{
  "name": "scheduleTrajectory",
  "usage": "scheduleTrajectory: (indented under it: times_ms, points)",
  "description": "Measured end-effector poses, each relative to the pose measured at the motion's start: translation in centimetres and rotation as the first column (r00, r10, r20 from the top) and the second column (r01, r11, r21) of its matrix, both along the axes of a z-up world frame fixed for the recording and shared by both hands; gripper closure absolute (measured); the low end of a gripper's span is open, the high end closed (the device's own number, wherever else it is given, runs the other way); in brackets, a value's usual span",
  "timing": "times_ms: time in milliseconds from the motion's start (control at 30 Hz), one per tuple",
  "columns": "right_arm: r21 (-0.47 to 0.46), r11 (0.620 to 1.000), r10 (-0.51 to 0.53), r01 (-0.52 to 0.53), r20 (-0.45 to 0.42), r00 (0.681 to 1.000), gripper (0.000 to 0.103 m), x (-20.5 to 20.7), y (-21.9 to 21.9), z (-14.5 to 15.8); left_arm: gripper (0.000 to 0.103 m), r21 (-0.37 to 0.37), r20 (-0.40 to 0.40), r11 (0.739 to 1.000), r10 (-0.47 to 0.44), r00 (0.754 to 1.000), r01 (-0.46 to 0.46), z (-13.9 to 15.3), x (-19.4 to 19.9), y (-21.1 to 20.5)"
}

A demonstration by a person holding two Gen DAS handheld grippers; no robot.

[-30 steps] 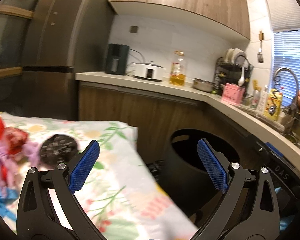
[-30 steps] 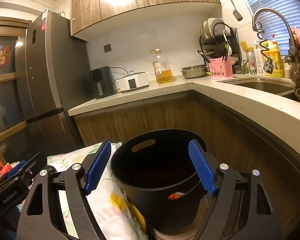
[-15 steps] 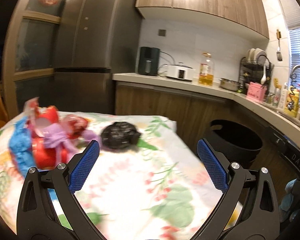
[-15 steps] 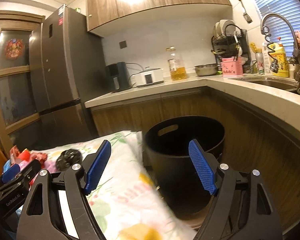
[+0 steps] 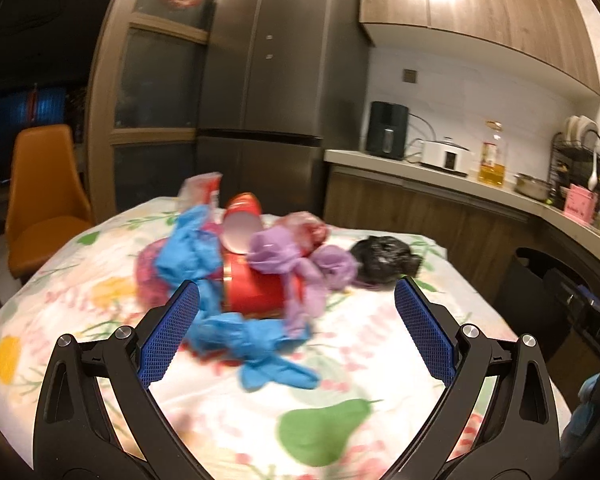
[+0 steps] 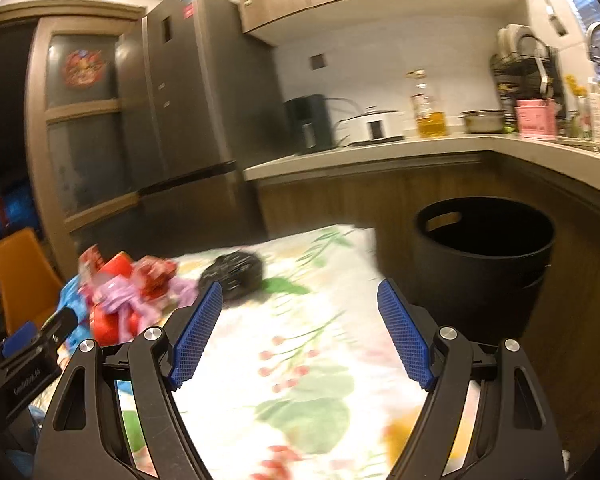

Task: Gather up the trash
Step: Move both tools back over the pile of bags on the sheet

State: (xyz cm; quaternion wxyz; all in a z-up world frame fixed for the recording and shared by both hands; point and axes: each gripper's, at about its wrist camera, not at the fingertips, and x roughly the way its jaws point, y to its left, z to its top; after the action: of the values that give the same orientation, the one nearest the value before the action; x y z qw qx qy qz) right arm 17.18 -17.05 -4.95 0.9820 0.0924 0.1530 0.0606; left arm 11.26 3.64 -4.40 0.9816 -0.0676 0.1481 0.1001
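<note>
Red can [image 5: 256, 290] on its side on desk [image 5: 380, 360], long axis slanting up-left (blurred), both tools [image 5: 296, 330] [image 6: 300, 338] spread, empty

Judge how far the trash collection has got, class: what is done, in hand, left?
Done: nothing shows. In hand: nothing; left gripper and right gripper are open, empty. Left: the red can, blue glove, purple wrap, black wad, for the black bin.

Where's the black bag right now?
On the table, right of the trash pile in the left wrist view; black bag nearest the purple wad.
</note>
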Motion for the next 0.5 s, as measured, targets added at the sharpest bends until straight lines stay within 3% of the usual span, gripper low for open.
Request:
scheduleTrajectory:
  times_ms: [233, 500]
  points:
    - [-0.012, 0.992, 0.122, -0.123, -0.041, 0.992, 0.025, 0.6, 4.8, -1.5, 0.007, -0.014, -0.007, 0.999, 0.052, 0.999, -0.052, -0.2, -1.1, 2.8]
    - [-0.052, 0.957, 0.276, -0.284, -0.129, 0.953, 0.03, 1.9, 11.8, -4.4, 0.007, -0.035, -0.007, 0.992, 0.12, 0.993, -0.121, -0.2, -1.8, 6.3]
